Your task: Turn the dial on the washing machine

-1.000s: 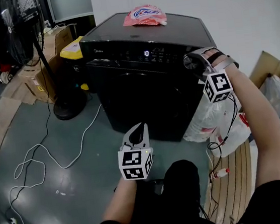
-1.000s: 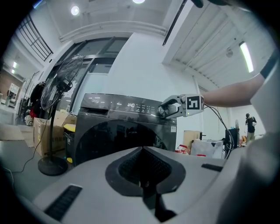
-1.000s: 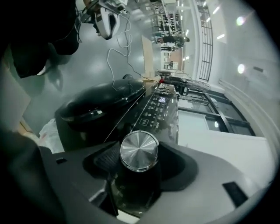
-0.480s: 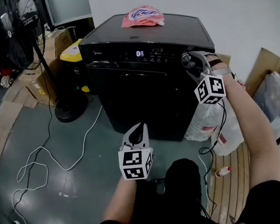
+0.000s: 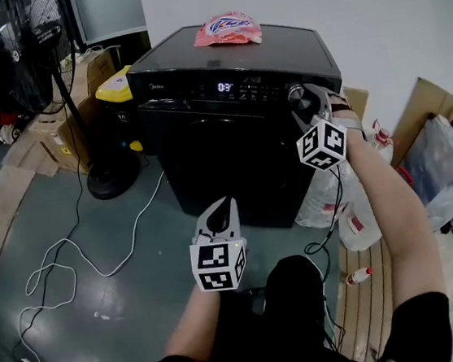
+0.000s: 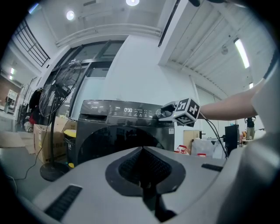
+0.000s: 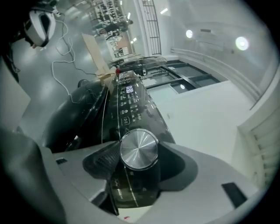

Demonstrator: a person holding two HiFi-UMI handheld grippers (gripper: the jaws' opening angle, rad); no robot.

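Note:
The black washing machine (image 5: 240,158) stands ahead, its display (image 5: 226,87) lit. The round silver dial (image 5: 296,94) is at the right end of the control panel. My right gripper (image 5: 307,102) is shut on the dial. In the right gripper view the dial (image 7: 139,148) fills the gap between the two grey jaws, which touch its rim on both sides. My left gripper (image 5: 224,211) hangs low in front of the machine door, away from it. In the left gripper view its jaws meet with nothing between them (image 6: 142,151), and the dial (image 6: 162,113) shows far off.
A red and white detergent bag (image 5: 230,28) lies on the machine's lid. A standing fan (image 5: 30,52), a yellow bin (image 5: 116,83) and cardboard boxes are at the left. White cables (image 5: 72,260) trail over the floor. Plastic bags (image 5: 353,210) and a wooden board sit at the right.
My right gripper has rolled around the dial, its marker cube swinging down and to the left. The digits on the display have changed. The left gripper has stayed put.

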